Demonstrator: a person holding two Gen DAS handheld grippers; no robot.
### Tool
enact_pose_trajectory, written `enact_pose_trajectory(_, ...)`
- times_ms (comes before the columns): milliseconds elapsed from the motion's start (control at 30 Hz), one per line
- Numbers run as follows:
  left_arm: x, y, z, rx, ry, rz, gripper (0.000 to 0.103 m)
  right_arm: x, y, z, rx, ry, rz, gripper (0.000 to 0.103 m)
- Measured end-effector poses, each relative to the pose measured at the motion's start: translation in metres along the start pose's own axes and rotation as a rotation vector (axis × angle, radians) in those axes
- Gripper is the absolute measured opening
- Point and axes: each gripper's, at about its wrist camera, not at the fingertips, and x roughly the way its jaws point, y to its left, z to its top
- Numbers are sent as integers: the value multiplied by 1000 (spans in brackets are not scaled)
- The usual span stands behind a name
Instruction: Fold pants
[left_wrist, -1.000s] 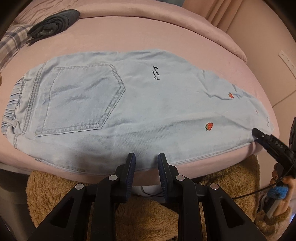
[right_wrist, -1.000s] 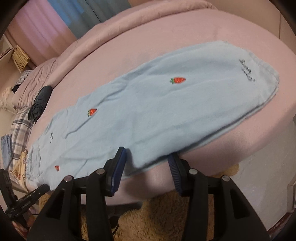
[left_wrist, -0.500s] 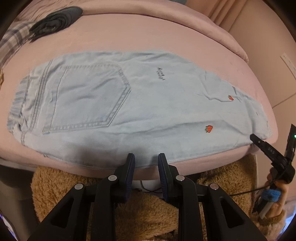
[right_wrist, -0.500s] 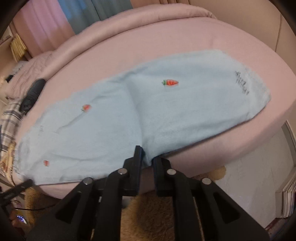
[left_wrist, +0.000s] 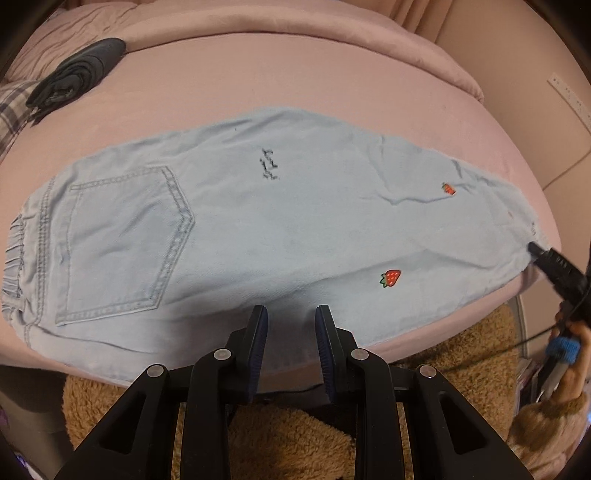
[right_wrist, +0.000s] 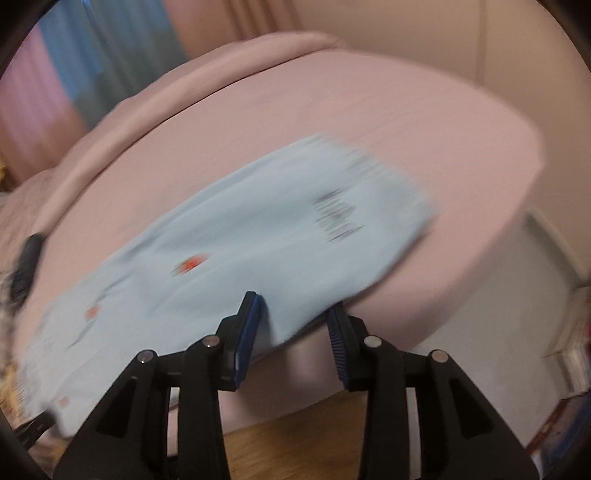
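Note:
Light blue denim pants lie flat on the pink bed, folded lengthwise, waistband at the left, leg ends at the right, with strawberry patches. My left gripper is open over the near edge of the pants, around mid-length, holding nothing. My right gripper is open, its jaws either side of the near edge of the pants by the leg end; this view is blurred. The right gripper's tip also shows in the left wrist view at the leg hem.
A dark folded garment and plaid cloth lie at the bed's far left. A brown fuzzy rug lies below the bed edge. A wall runs behind at the right.
My right gripper shut on the pants' edge, then opened again and moved toward the leg end. The left gripper stayed open and shifted a little along the near edge.

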Motion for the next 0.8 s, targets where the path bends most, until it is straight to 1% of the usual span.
enact_pose_trajectory(33, 2, 0, 0, 1, 5, 5, 25, 3, -9, 3, 17, 2, 11, 29)
enact_pose_trajectory(100, 4, -1, 0, 2, 11, 12, 25, 6, -27, 11, 48, 6, 52, 12)
enact_pose_trajectory(167, 4, -2, 0, 5, 12, 18, 25, 6, -34, 17, 53, -2, 53, 7)
enact_pose_trajectory(233, 4, -3, 2, 5, 14, 22, 25, 3, -41, 25, 49, -15, 38, 6)
enact_pose_trajectory(333, 1, -5, 4, -4, 11, 22, 25, -3, -39, 26, 43, -22, 22, 6)
enact_pose_trajectory(367, -2, -6, 5, -14, 7, -1, 25, -4, -42, 26, 52, -20, 30, 6)
enact_pose_trajectory(467, -18, -10, 9, -25, -21, -136, 25, 3, -43, 26, 71, -3, 35, 6)
enact_pose_trajectory(500, -21, -13, 10, -18, -34, -150, 25, 4, -39, 26, 62, -1, 25, 6)
enact_pose_trajectory(533, -23, -16, 11, -5, -55, -142, 25, 4, -35, 26, 47, -7, 11, 6)
enact_pose_trajectory(600, -21, -21, 14, 19, -78, -68, 25, 1, -29, 23, 16, -22, -22, 6)
enact_pose_trajectory(633, -15, -23, 16, 22, -79, -48, 25, 1, -30, 22, 23, -21, -27, 6)
enact_pose_trajectory(667, -7, -22, 17, 15, -69, -39, 25, 2, -33, 20, 41, -17, -21, 5)
enact_pose_trajectory(700, 7, -20, 16, -7, -29, -12, 25, 4, -37, 20, 57, -14, -9, 5)
enact_pose_trajectory(733, 15, -17, 17, -18, -9, 3, 25, 5, -37, 20, 61, -16, -4, 5)
enact_pose_trajectory(800, 20, -19, 13, -7, -40, 20, 25, 3, -35, 21, 41, -20, -13, 7)
